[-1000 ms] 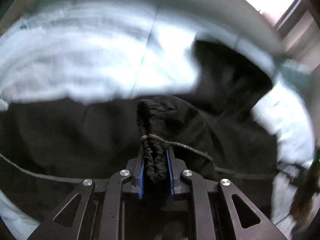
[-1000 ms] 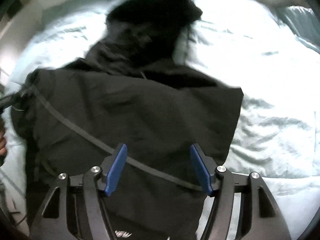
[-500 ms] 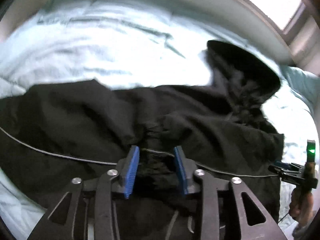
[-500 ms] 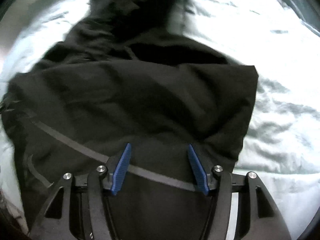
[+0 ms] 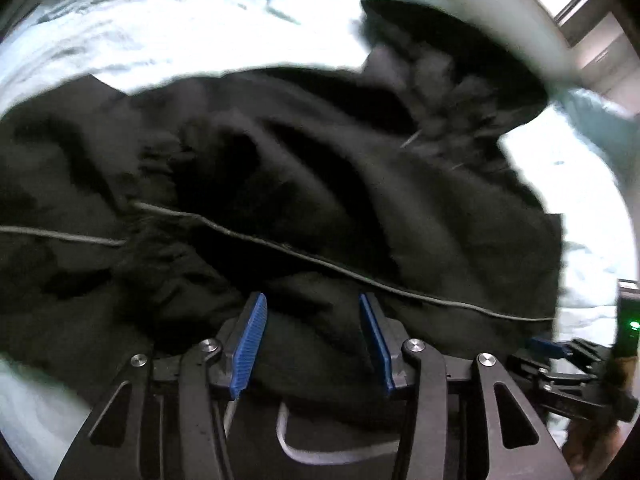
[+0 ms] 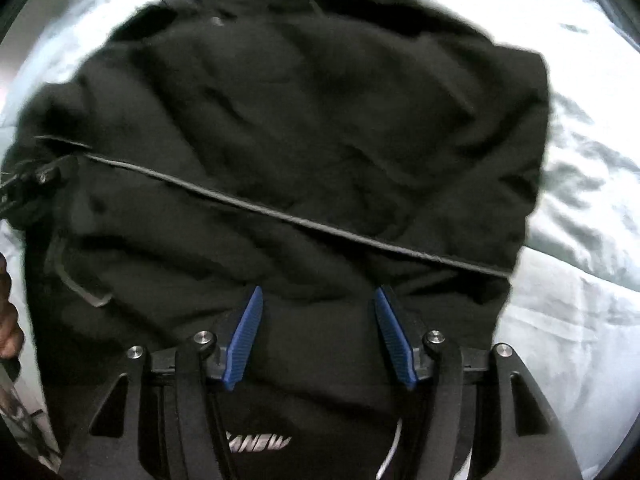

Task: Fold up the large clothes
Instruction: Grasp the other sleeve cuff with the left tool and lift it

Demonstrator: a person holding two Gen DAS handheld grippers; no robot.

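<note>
Both sets of fingers, left gripper (image 5: 310,344) and right gripper (image 6: 318,336), hung released over the black hoodie (image 6: 312,140) on the bed (image 6: 580,320); best to pinch a hem edge at lower frame, clear of the grey cord (image 6: 280,216).

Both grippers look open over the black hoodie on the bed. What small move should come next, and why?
Probably lower the left gripper and close it on the bunched sleeve fold just ahead. The black hoodie lies on the pale bedding with that fold rumpled, and the right gripper also hangs open, gripping nothing.
</note>
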